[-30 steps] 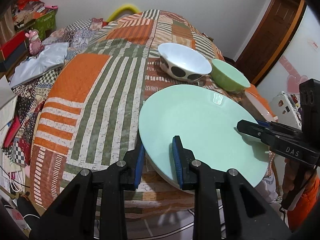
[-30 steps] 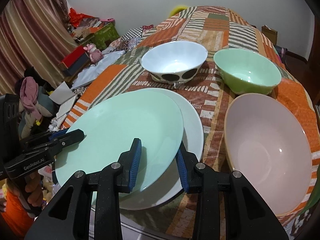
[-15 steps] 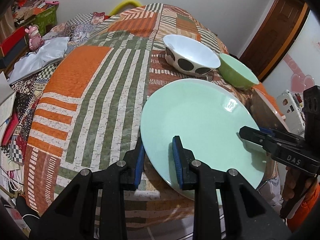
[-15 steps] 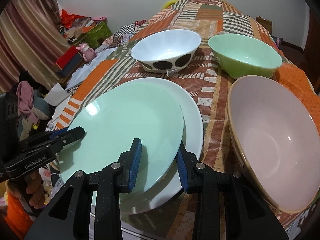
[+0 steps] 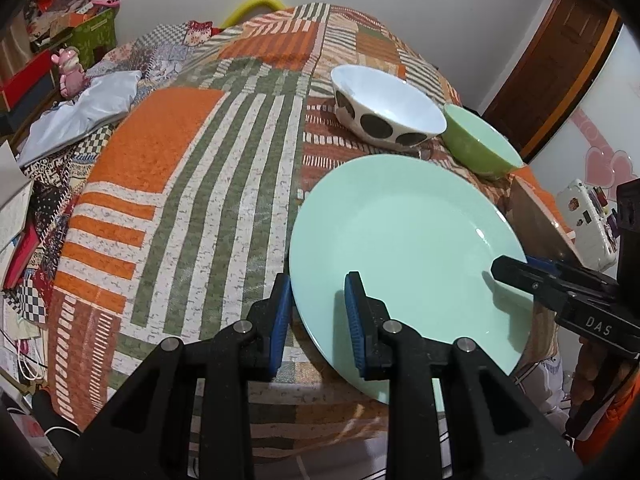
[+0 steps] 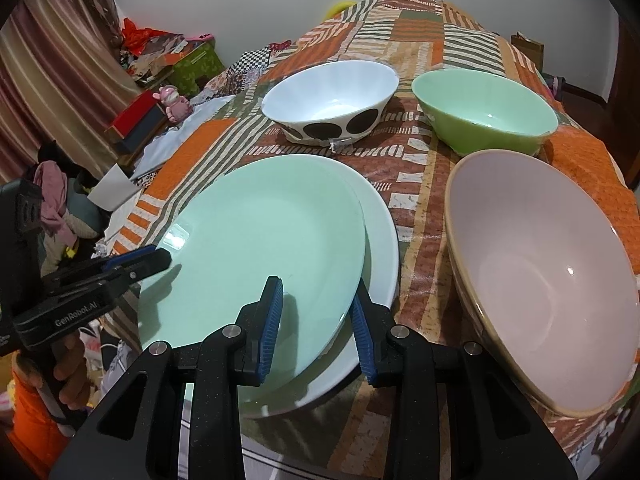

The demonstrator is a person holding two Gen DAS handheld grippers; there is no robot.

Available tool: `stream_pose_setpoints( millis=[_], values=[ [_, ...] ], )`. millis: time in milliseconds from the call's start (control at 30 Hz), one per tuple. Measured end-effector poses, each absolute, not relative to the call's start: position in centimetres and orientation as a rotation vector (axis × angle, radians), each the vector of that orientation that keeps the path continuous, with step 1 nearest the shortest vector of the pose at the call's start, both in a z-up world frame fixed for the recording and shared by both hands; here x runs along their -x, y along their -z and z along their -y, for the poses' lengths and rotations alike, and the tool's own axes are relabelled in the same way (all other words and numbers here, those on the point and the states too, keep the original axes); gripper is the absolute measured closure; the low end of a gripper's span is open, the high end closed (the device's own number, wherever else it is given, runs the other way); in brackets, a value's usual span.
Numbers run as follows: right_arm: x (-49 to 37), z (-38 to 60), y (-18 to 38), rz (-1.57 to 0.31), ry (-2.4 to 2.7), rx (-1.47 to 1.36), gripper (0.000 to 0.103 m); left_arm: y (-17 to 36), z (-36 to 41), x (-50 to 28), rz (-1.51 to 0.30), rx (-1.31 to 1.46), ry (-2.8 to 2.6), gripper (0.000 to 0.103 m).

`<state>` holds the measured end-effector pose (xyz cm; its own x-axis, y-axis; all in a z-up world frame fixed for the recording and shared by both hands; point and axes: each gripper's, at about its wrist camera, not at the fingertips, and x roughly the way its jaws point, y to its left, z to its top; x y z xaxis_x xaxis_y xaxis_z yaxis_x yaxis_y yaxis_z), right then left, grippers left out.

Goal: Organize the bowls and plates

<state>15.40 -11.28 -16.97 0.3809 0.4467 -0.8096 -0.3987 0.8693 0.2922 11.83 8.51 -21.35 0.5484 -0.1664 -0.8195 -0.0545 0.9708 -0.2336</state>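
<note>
Since a second ago the round mint-green ceramic plate (image 6: pixel 256 248) has shifted a little further over the white plate beneath it, and both cameras have closed in on the tabletop; the grips themselves look unchanged. The left hand-held gripper (image 5: pixel 318 312) is nearly closed, its blue pads pinching the plate's near-left rim, and the right hand-held gripper (image 6: pixel 316 320) is likewise nearly closed on the opposite near rim, one finger above the plate and one under it. The green plate sits tilted just above the round white ceramic plate (image 6: pixel 384 236), overlapping most of it, with only the white plate's right edge showing.

The step in hand looks like stacking the green plate onto the white one. To do it well, both hands should lower together and keep the plate level, so that neither rim twists out of a pad. It should be centred over the white plate before release, and the under-fingers will need room to slide out without dragging the lower plate across the orange and green striped patchwork cloth (image 5: pixel 192 184).

Counted: two plates, green and white; three bowls, namely a white bowl with black spots (image 6: pixel 332 100), a light green bowl (image 6: pixel 484 108) beside it, and a large pale pink bowl with a tan rim (image 6: pixel 548 280) to the right of the plates
</note>
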Motion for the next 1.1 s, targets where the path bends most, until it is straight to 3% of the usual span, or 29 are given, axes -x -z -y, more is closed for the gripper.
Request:
stream_pose_setpoints(
  millis=[267, 733, 1100],
  values=[
    [-15.0, 11.7, 16.4, -1.05, -0.54, -0.028, 0.073, 19.2, -8.1, -10.7, -0.942, 0.209, 0.067, 0.077],
    [-13.6, 13.5, 11.6, -0.903, -0.506, 0.011, 0.072, 14.4, -5.6, -8.8, -0.826, 0.164, 0.114, 0.054],
    [-13.8, 17.4, 9.1, -0.828, -0.425, 0.03, 0.071, 11.7, -0.9, -9.8, -0.764, 0.108, 0.2, 0.053]
  ],
)
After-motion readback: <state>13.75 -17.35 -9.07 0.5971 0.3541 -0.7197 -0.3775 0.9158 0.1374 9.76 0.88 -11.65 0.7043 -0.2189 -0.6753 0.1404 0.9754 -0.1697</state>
